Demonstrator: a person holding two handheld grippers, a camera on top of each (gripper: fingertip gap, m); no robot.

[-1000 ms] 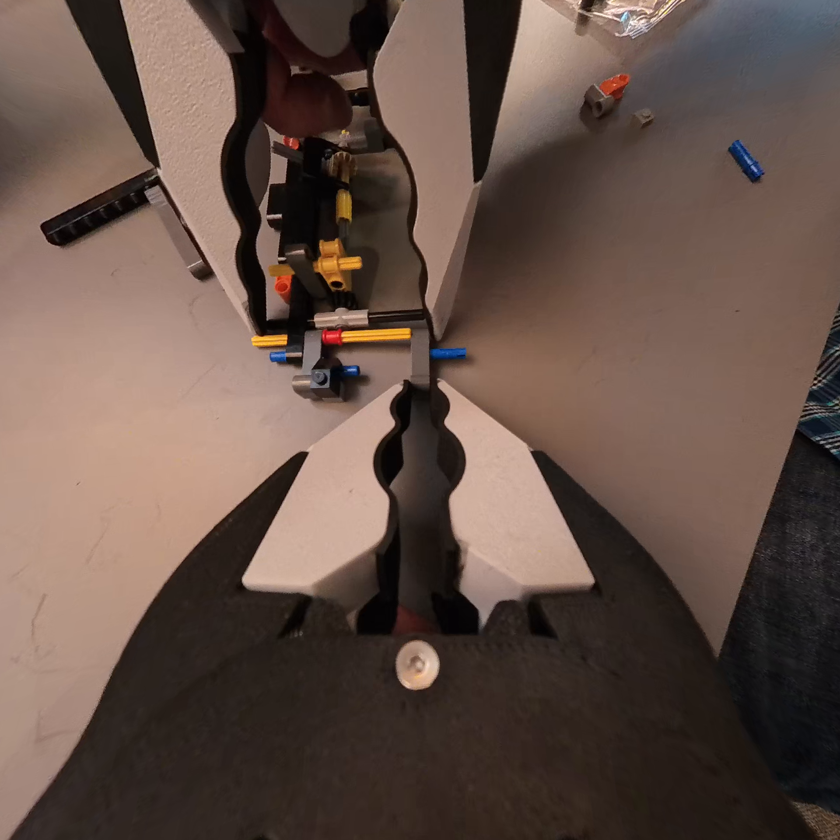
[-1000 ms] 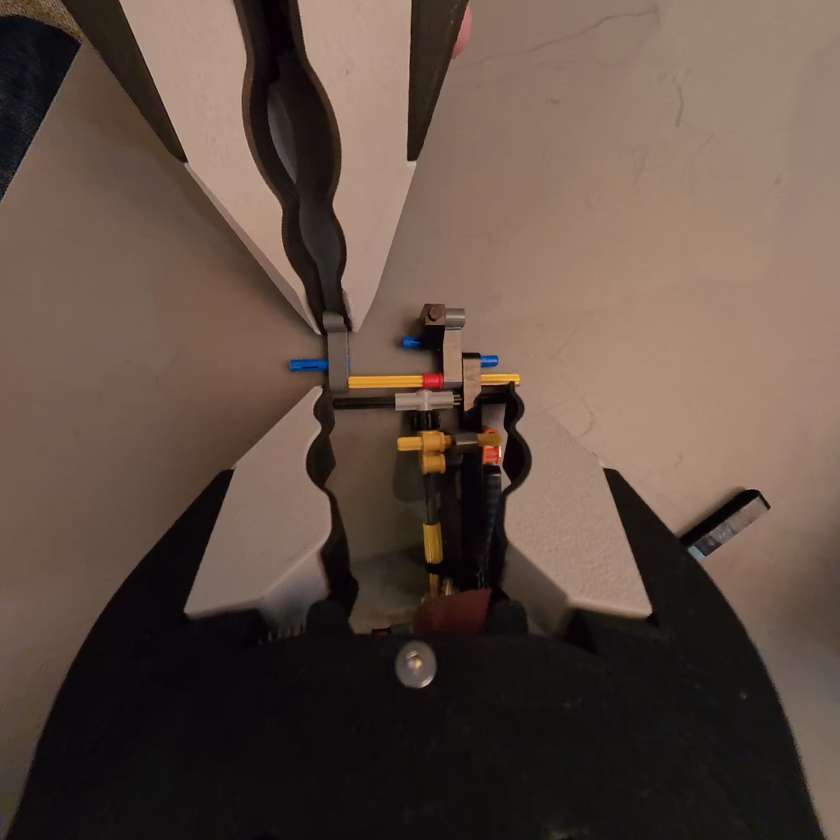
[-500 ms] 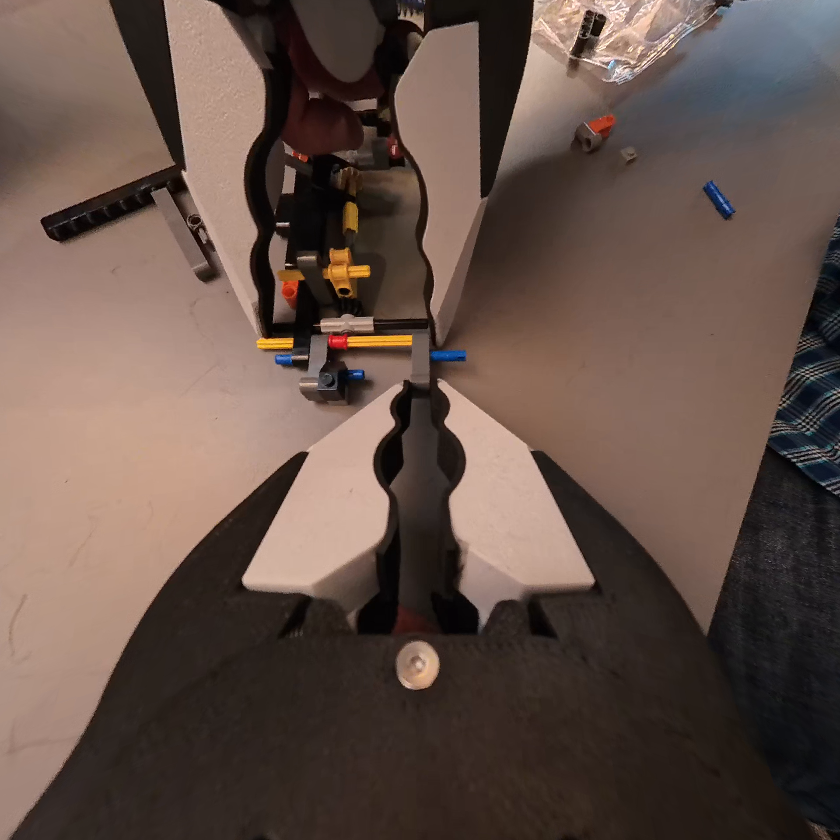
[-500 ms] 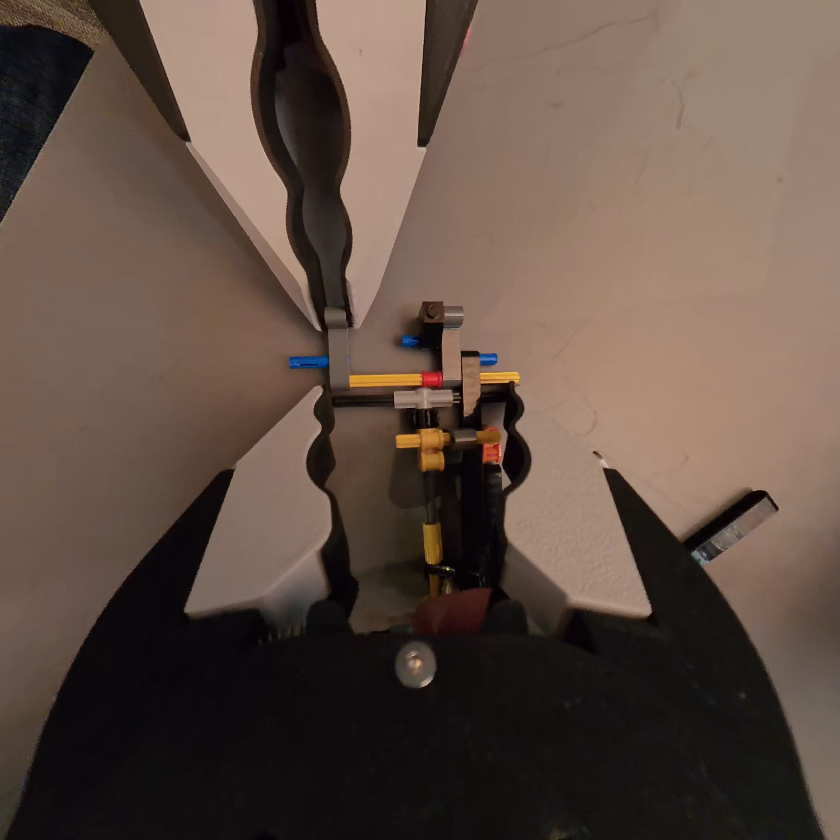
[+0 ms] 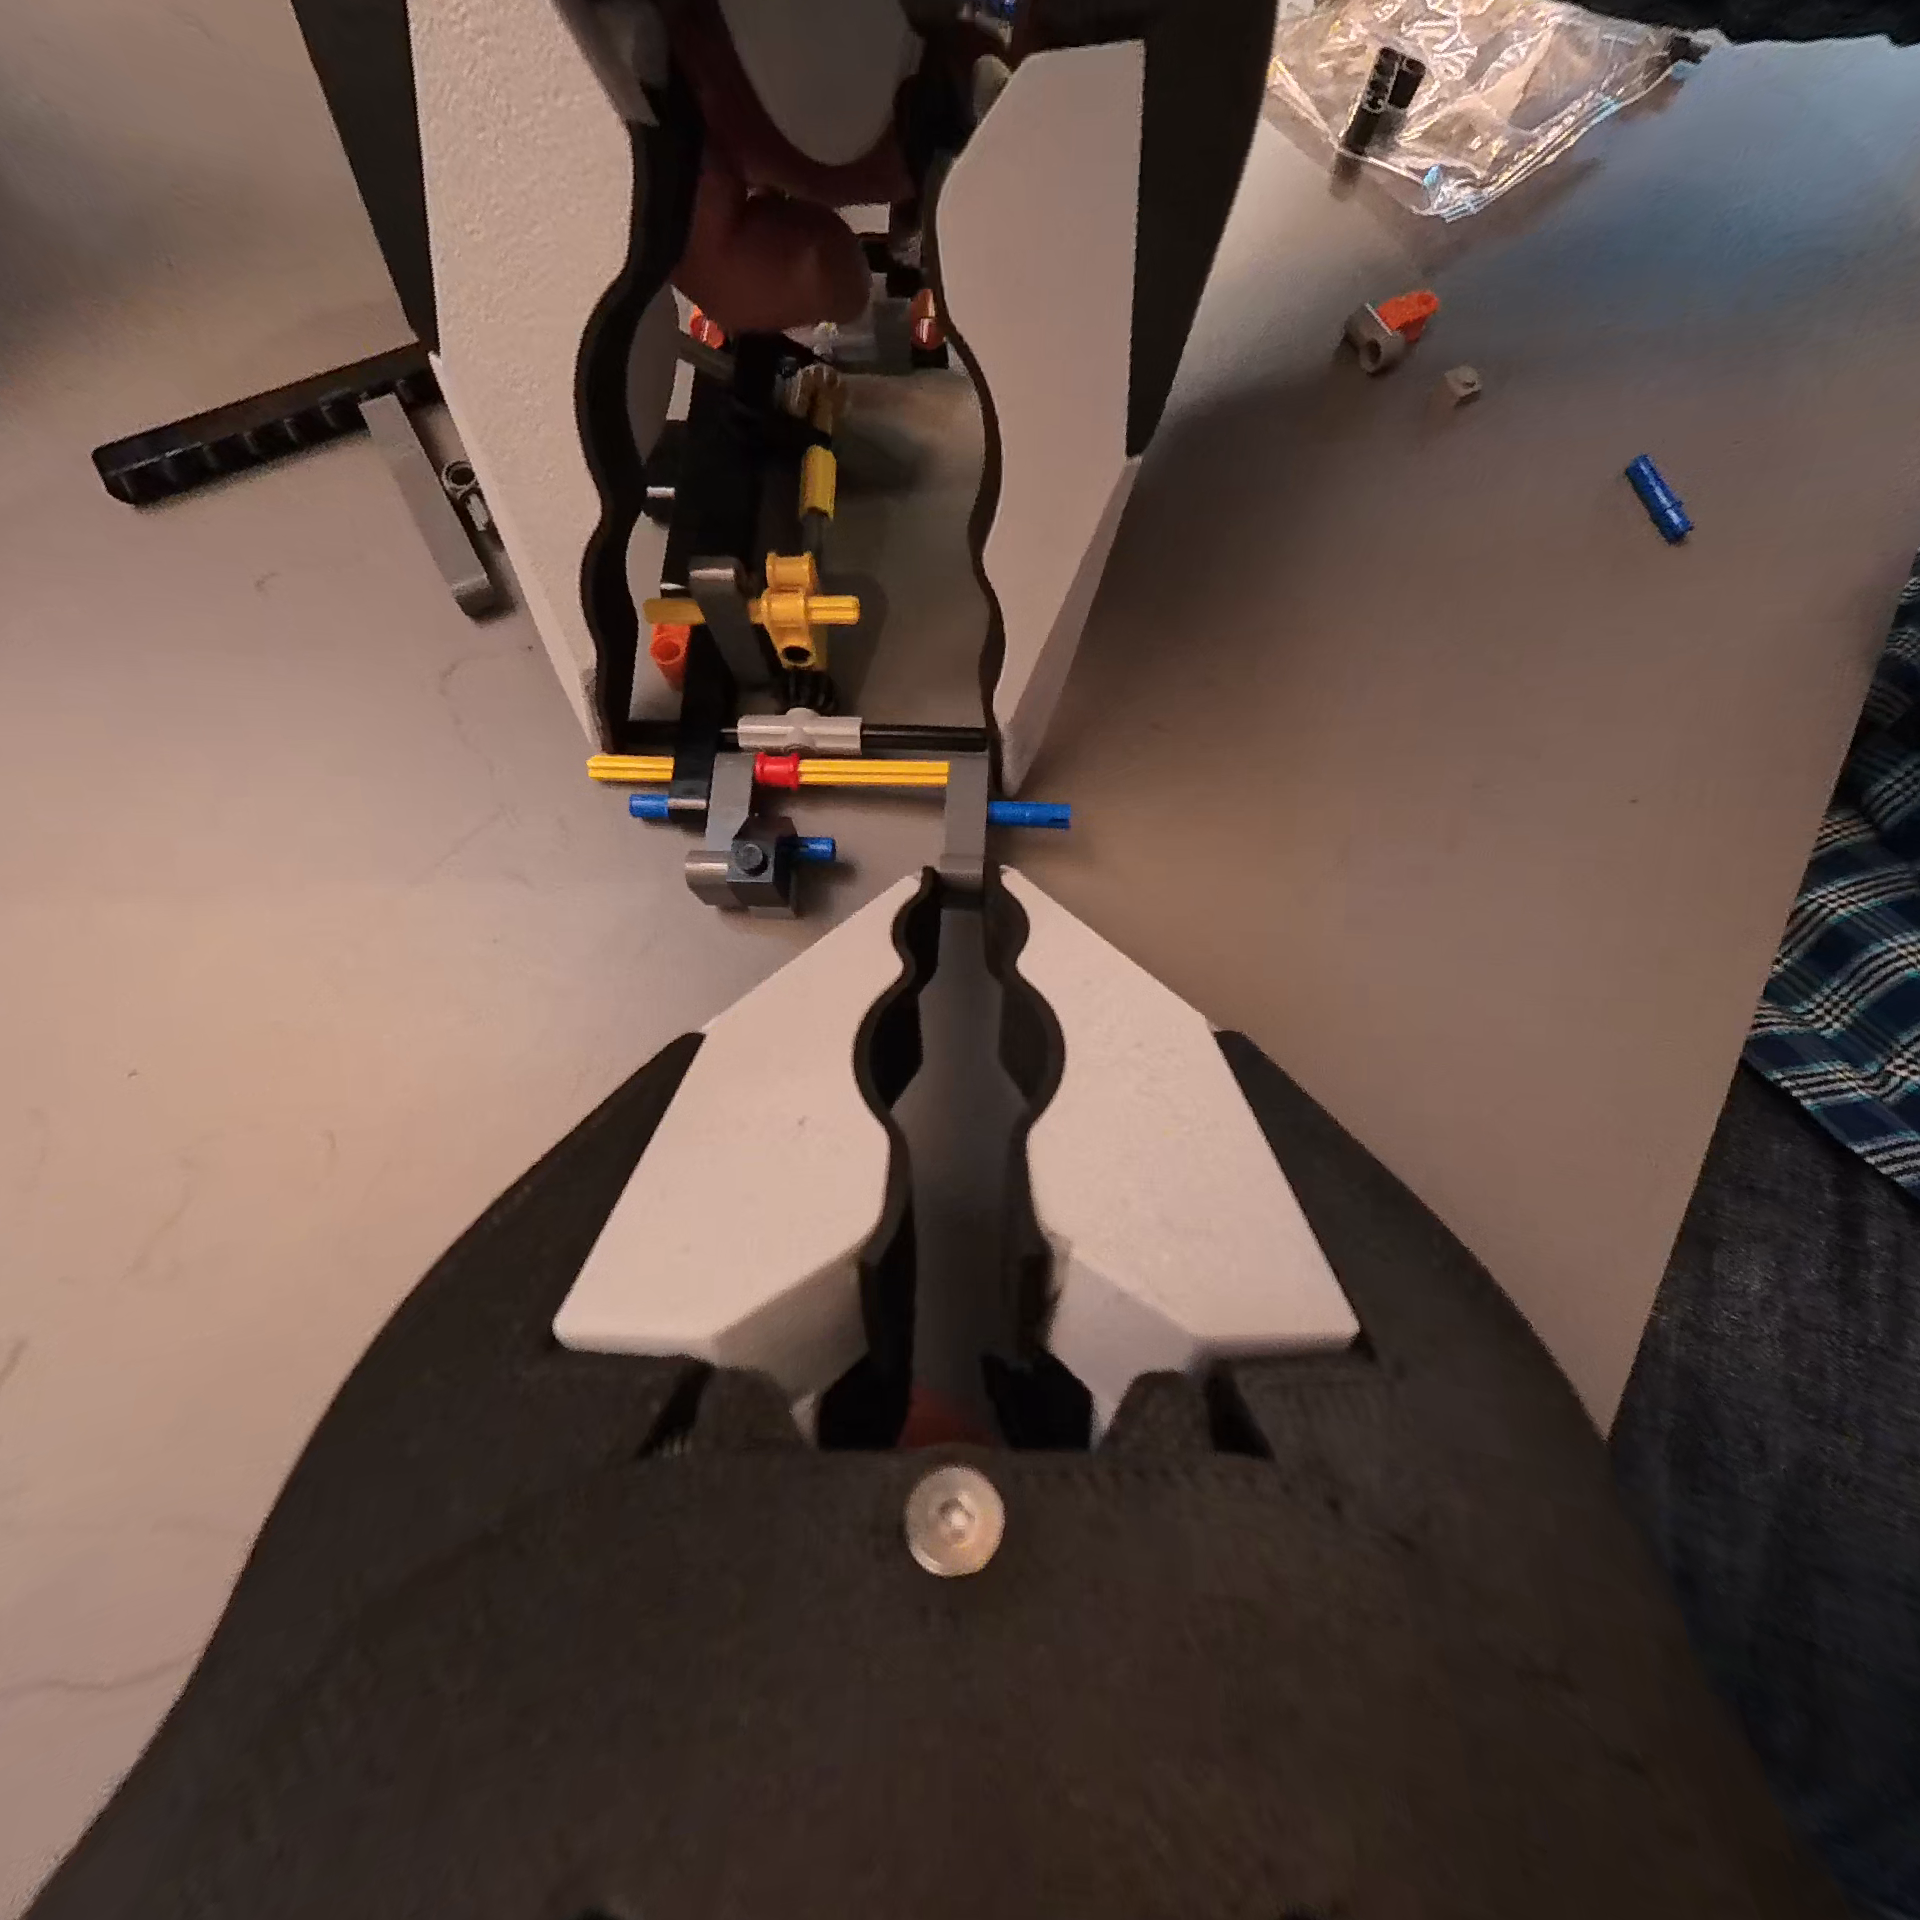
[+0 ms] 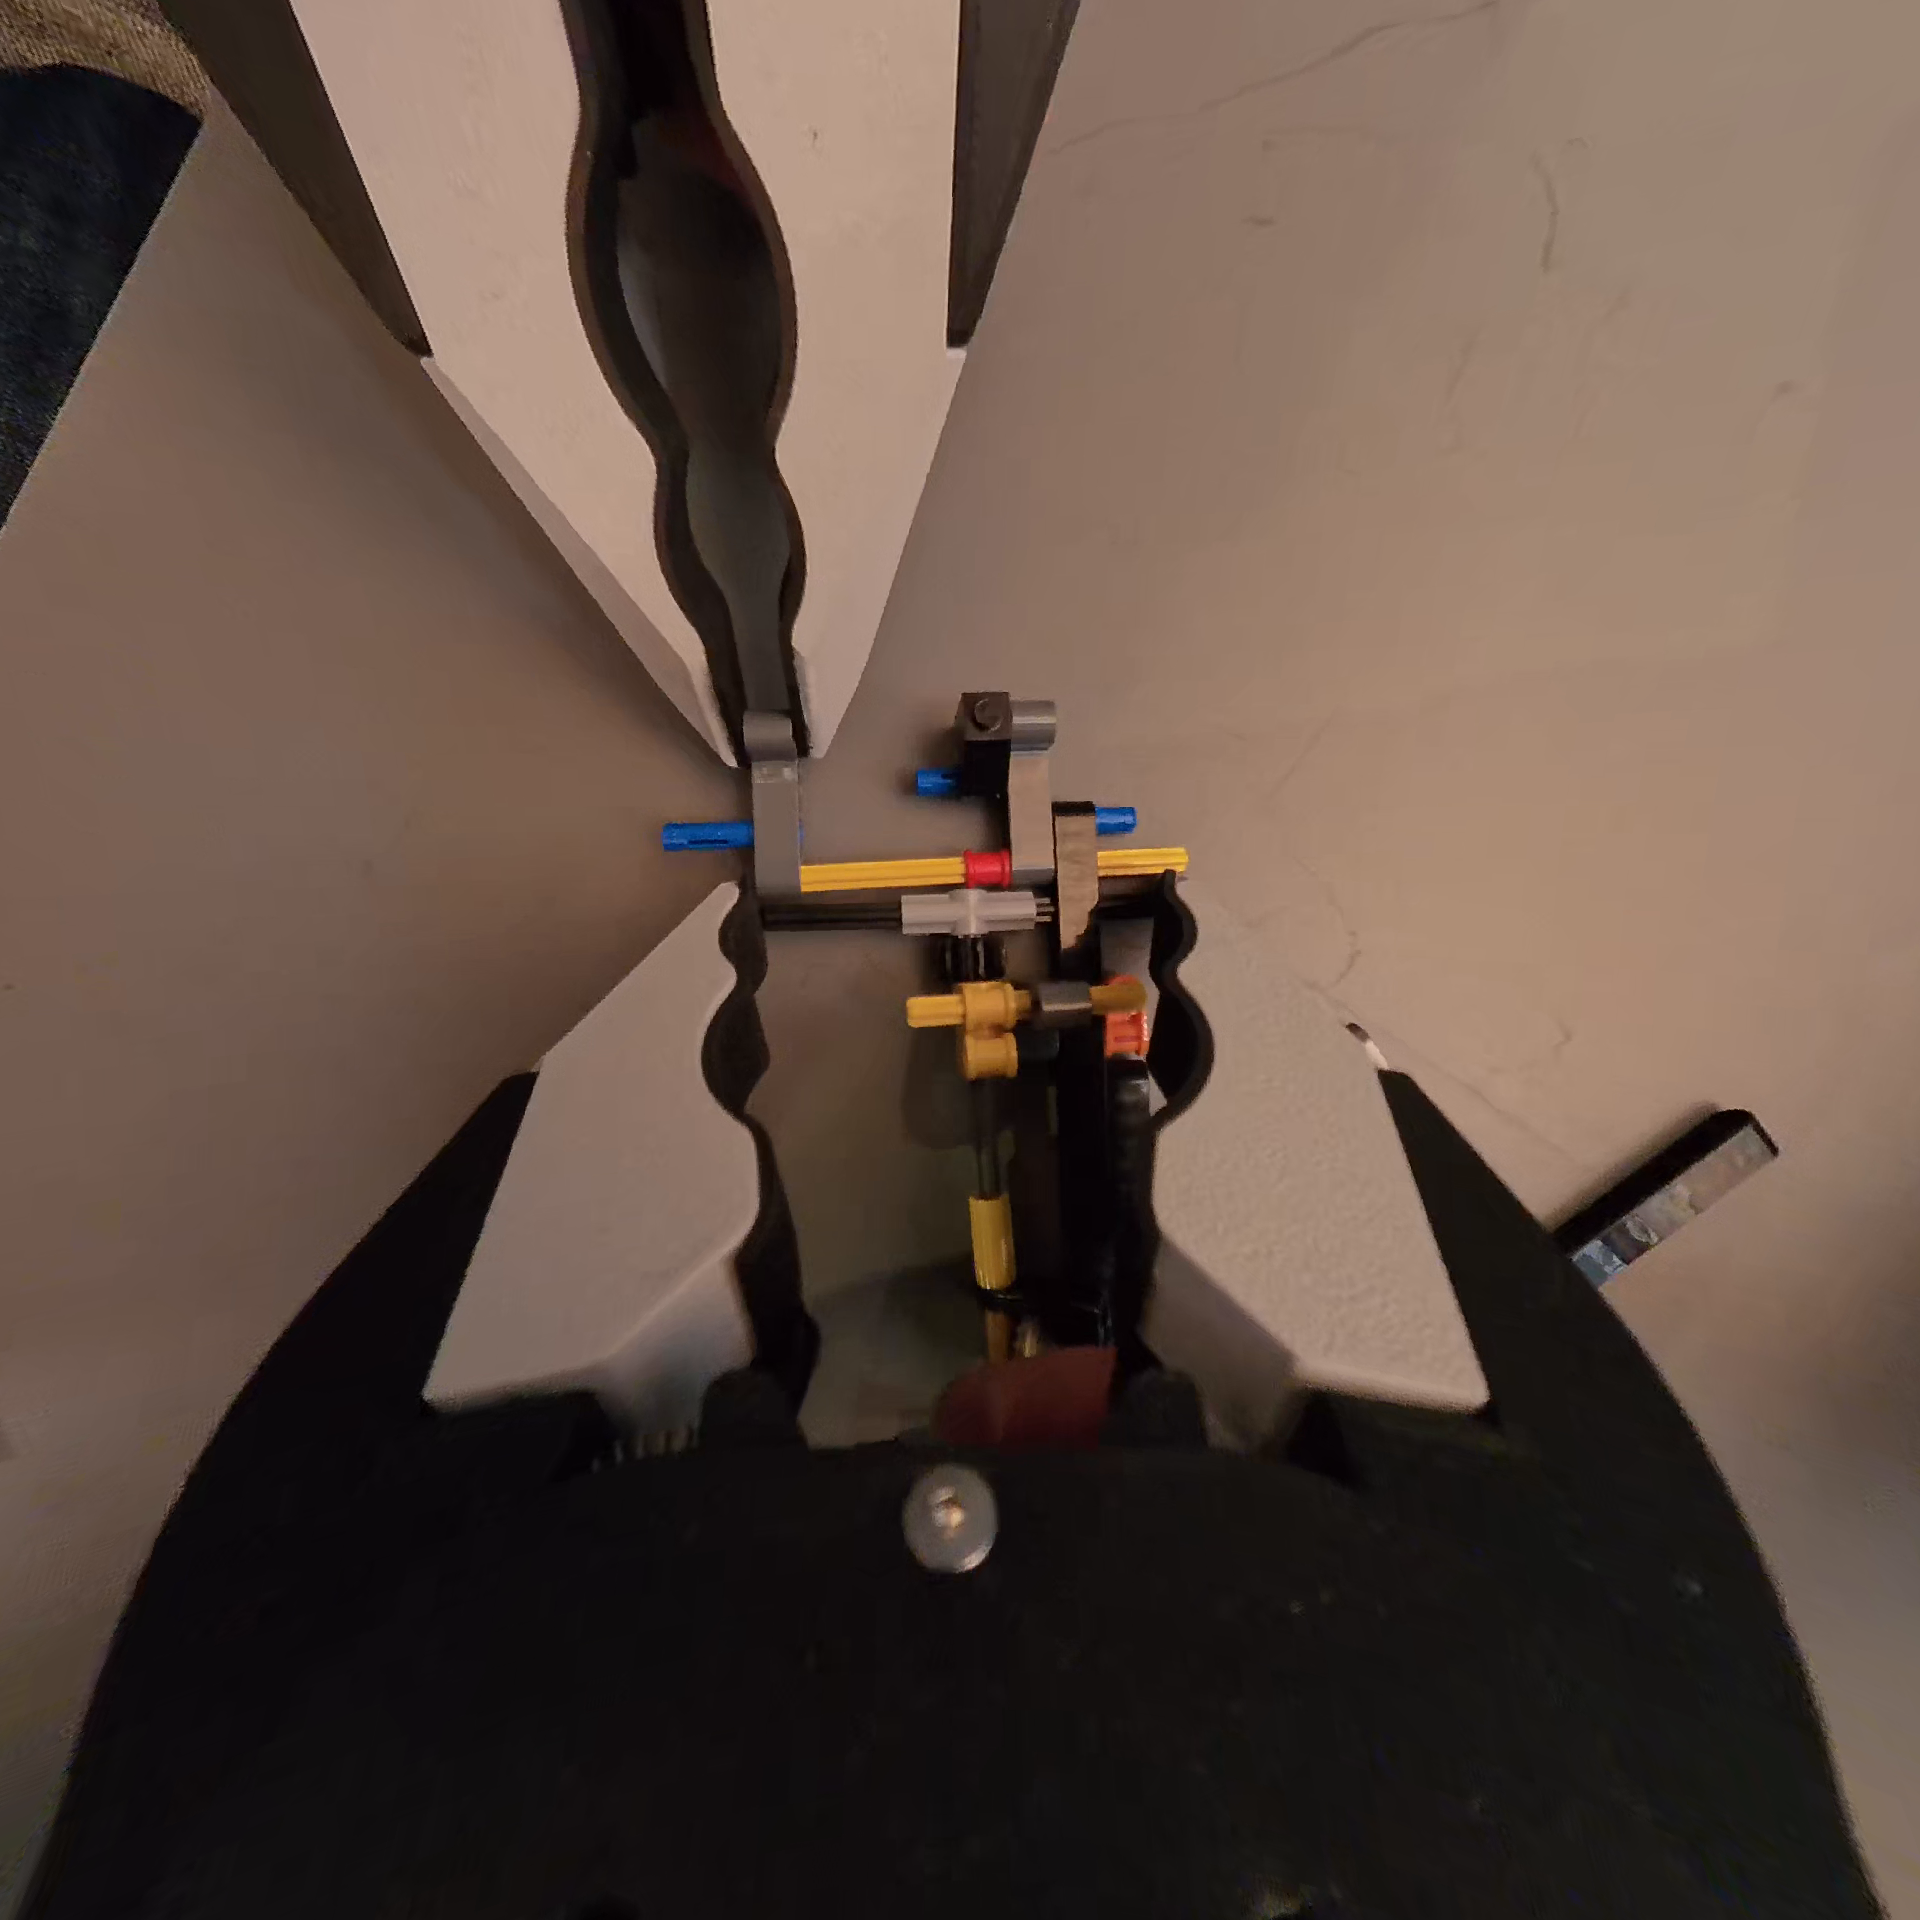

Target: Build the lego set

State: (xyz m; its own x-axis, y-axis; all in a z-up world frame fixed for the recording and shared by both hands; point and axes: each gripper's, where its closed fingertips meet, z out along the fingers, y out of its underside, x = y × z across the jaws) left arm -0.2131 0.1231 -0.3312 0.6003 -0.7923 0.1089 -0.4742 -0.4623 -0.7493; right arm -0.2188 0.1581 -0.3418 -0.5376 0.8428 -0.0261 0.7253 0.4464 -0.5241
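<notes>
A lego assembly (image 6: 997,1018) of black beams, yellow axles and a red bush lies between my right gripper's (image 6: 956,914) fingers, which are closed on its sides. The assembly also shows in the left wrist view (image 5: 769,665), with the right gripper (image 5: 805,743) coming in from the top. My left gripper (image 5: 961,883) is shut on a grey beam (image 5: 966,831) carrying a blue pin (image 5: 1029,816). The beam's far end meets the end of the yellow axle (image 5: 873,772). In the right wrist view the left gripper (image 6: 774,743) holds this beam (image 6: 777,821) from above.
A long black beam (image 5: 249,436) and a grey beam (image 5: 436,509) lie at the left. A blue pin (image 5: 1659,497), an orange-and-grey connector (image 5: 1387,327), a small grey piece (image 5: 1463,384) and a plastic bag (image 5: 1475,104) lie at the right. A person's plaid sleeve (image 5: 1860,935) is past the table's right edge. The gap from one gripper's tips to the other's is roughly 4 cm. It is some 15 cm from my right tips to the orange-and-grey connector (image 5: 1387,327).
Both grippers keep their holds and the grey beam stays at the yellow axle's end. The left wrist view has shifted slightly, so more of the far table and the bag shows.
</notes>
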